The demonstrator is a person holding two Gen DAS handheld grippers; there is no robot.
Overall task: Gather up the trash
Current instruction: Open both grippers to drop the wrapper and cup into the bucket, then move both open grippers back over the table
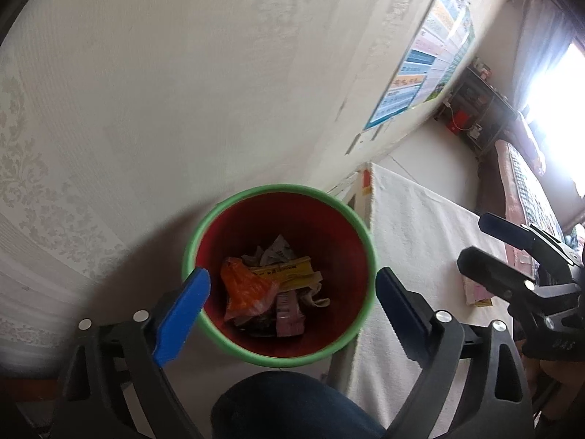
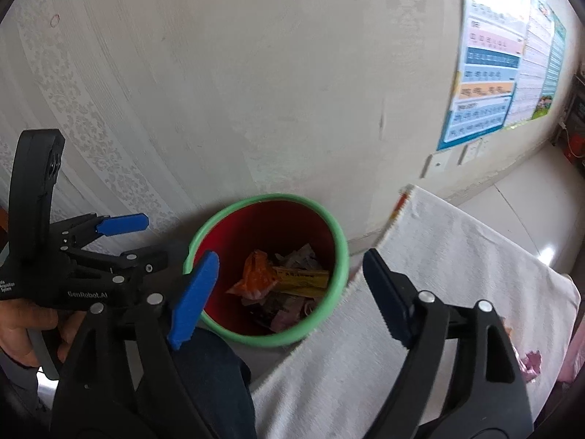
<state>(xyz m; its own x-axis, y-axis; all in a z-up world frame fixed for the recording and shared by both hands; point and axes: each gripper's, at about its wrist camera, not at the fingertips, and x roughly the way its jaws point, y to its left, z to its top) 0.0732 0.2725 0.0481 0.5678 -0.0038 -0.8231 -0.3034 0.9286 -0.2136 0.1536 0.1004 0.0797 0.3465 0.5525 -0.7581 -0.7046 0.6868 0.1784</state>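
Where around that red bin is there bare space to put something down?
The white cloth-covered table is bare between the red bin and the pink scraps at its far right. The bin's bottom is crowded with wrappers, though its upper half is open. The left gripper and right gripper, both open, hover there.

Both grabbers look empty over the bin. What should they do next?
Probably swing the right gripper toward the pink wrapper on the white cloth. Both grippers are open and hold nothing, the bin already holds wrappers, and that scrap lies outside it.
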